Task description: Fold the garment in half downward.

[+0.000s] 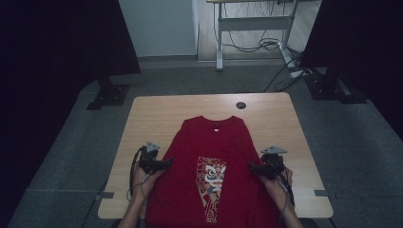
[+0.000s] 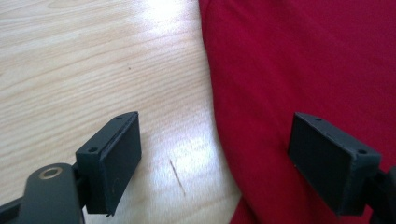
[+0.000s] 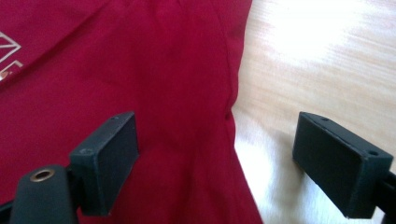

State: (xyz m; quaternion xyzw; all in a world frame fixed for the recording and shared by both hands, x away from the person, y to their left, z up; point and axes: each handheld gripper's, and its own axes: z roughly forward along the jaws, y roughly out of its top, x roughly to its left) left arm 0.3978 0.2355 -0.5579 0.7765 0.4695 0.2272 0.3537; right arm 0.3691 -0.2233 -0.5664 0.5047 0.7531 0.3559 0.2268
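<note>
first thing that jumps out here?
The red shirt, spread flat down the middle of the wooden table, with a printed panel on its front. The left gripper and right gripper flank it at either side edge, jaws open, each straddling the shirt's edge.

In the high view, the red shirt (image 1: 214,166) runs past the picture's edge at 6 o'clock, so its hem is cut off, and the printed emblem (image 1: 212,187) on its chest is too small to read in detail. The person's forearms are cropped at the same edge. In the left gripper view, the shirt (image 2: 303,70) continues beyond the frame at 12 and 3 o'clock, and the left gripper (image 2: 229,163) has its body cut off at 6 o'clock. In the right gripper view, the emblem (image 3: 9,56) is clipped at 9 o'clock, and the table (image 3: 317,60) is washed out by glare toward 1 o'clock.
</note>
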